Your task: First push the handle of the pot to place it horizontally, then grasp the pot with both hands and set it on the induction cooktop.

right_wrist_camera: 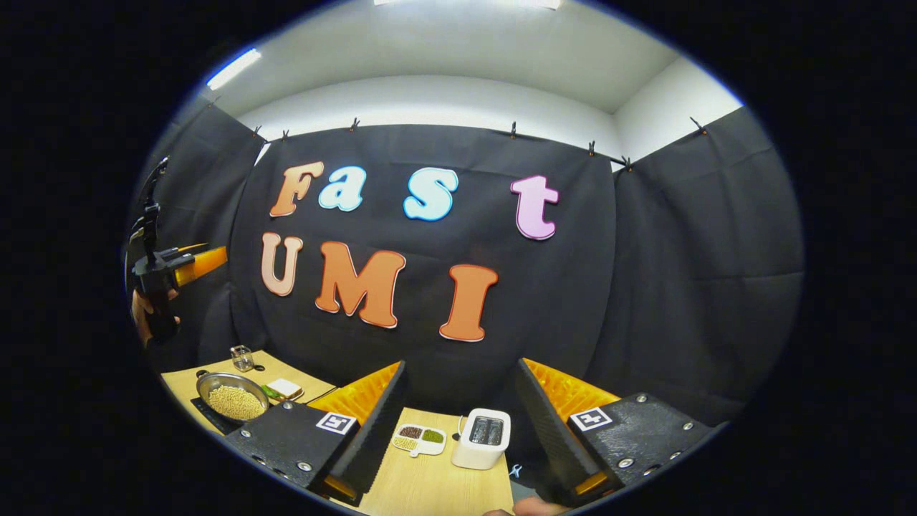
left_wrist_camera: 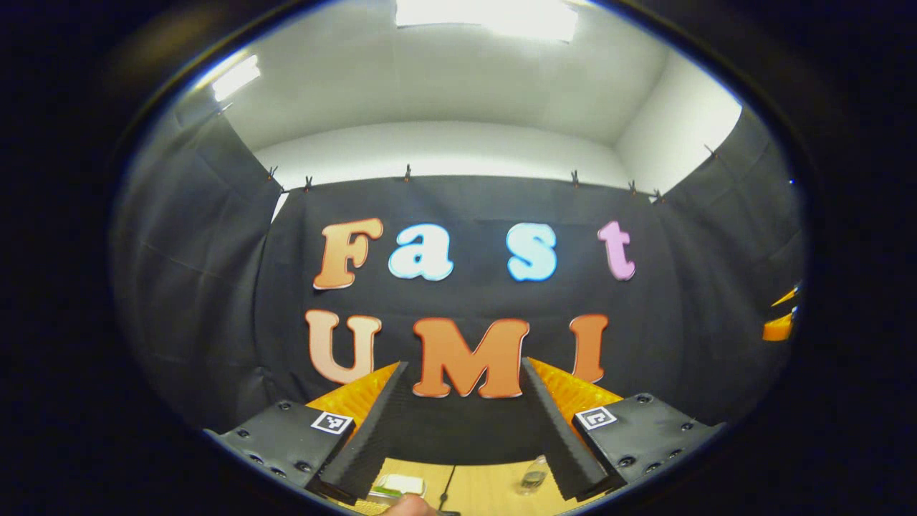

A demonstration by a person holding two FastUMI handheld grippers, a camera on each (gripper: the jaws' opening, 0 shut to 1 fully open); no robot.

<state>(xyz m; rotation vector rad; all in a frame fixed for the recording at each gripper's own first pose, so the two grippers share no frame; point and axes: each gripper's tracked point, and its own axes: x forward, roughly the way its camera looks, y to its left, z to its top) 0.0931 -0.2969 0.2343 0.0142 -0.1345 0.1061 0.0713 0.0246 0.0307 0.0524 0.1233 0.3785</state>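
Both jaws apart, empty | pot on cooktop in right gripper view

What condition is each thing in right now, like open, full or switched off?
Left gripper: open, raised, holding nothing.
Right gripper: open, raised, holding nothing.
Pot: full of pale beans, resting on a dark slab on the table.
Toaster: upright, slots look empty.
Divided dish: holds dark, green and pale grains.
Small glass jar: upright; contents cannot be told.
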